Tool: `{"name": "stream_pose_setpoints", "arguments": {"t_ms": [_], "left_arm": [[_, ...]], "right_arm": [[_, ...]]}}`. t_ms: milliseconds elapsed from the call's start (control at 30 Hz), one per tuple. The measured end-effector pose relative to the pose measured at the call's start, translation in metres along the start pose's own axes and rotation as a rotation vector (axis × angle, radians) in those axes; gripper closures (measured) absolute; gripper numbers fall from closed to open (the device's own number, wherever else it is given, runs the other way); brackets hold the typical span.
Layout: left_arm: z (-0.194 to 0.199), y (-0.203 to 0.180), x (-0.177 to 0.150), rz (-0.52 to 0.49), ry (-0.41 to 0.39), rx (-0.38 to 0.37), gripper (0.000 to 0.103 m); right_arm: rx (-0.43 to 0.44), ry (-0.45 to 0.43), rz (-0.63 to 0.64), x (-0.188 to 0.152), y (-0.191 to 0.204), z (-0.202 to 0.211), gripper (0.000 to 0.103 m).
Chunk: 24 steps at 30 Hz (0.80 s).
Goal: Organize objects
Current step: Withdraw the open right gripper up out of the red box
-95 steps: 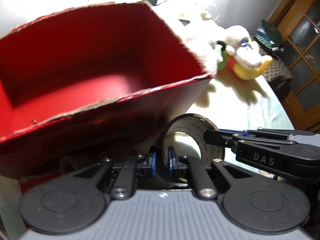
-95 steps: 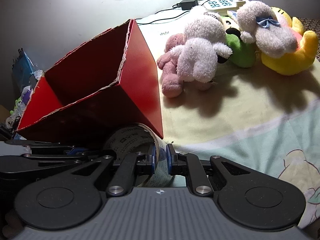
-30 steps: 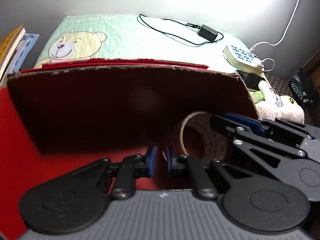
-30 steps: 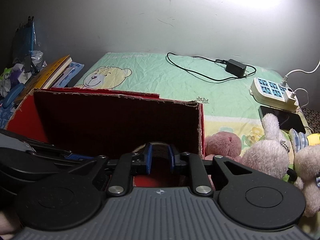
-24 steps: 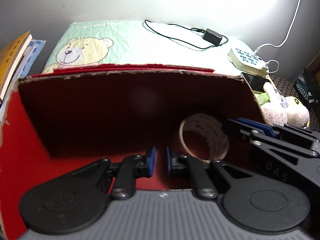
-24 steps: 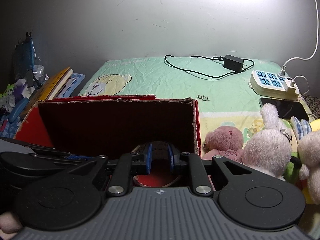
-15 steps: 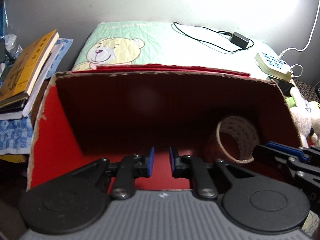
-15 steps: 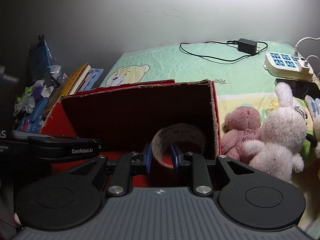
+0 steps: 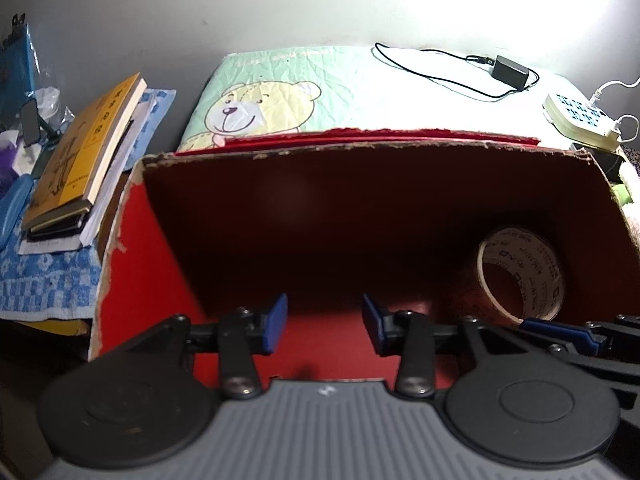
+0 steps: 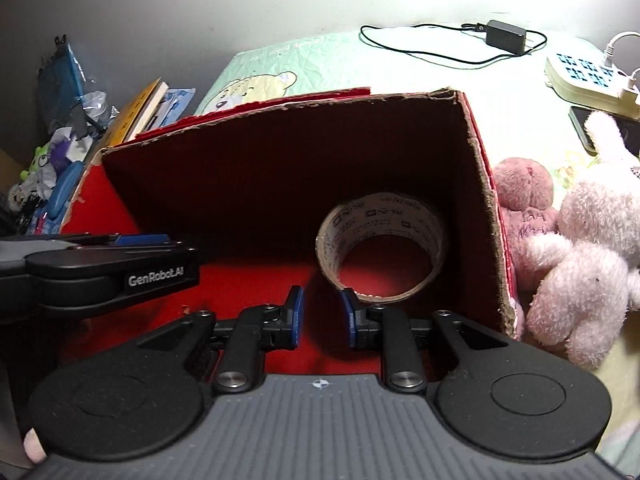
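A red cardboard box (image 9: 132,264) stands open on the bed, its inside in shadow. A roll of printed packing tape (image 10: 380,244) rests on edge in the box's right corner, also seen as the tape roll (image 9: 520,276) in the left wrist view. My right gripper (image 10: 322,316) hangs just in front of the roll. Its jaws are closing with a small gap and nothing between them. My left gripper (image 9: 324,324) is over the middle of the box floor, and its jaws are opening with nothing between them. The left gripper (image 10: 152,240) also shows side-on at the left.
Pink and white plush toys (image 10: 580,264) lie against the box's right wall. A stack of books (image 9: 80,160) sits left of the box. A power strip (image 9: 580,120), a charger with its cable (image 9: 508,68) and a phone (image 10: 588,128) lie on the bear-print blanket (image 9: 256,108) behind.
The tape roll, held outside the box by both grippers earlier, now rests inside it, free of both. The left jaws have spread apart. The right fingers no longer straddle the roll's rim.
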<state>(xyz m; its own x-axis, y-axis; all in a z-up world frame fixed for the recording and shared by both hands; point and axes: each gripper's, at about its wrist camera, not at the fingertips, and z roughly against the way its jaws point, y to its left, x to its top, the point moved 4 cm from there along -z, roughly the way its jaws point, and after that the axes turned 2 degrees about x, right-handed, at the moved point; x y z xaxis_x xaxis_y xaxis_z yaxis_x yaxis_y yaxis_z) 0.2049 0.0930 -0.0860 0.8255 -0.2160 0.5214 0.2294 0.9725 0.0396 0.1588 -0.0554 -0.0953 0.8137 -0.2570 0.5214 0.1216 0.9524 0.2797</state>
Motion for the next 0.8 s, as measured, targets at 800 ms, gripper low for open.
{"name": "stream_pose_setpoints", "arguments": {"t_ms": [800], "left_arm": [[0.006,-0.006,-0.002,-0.04,-0.049,0.081,0.037]], "right_arm": [[-0.072,-0.106,0.037,-0.004,0.0,0.01,0.083]]}}
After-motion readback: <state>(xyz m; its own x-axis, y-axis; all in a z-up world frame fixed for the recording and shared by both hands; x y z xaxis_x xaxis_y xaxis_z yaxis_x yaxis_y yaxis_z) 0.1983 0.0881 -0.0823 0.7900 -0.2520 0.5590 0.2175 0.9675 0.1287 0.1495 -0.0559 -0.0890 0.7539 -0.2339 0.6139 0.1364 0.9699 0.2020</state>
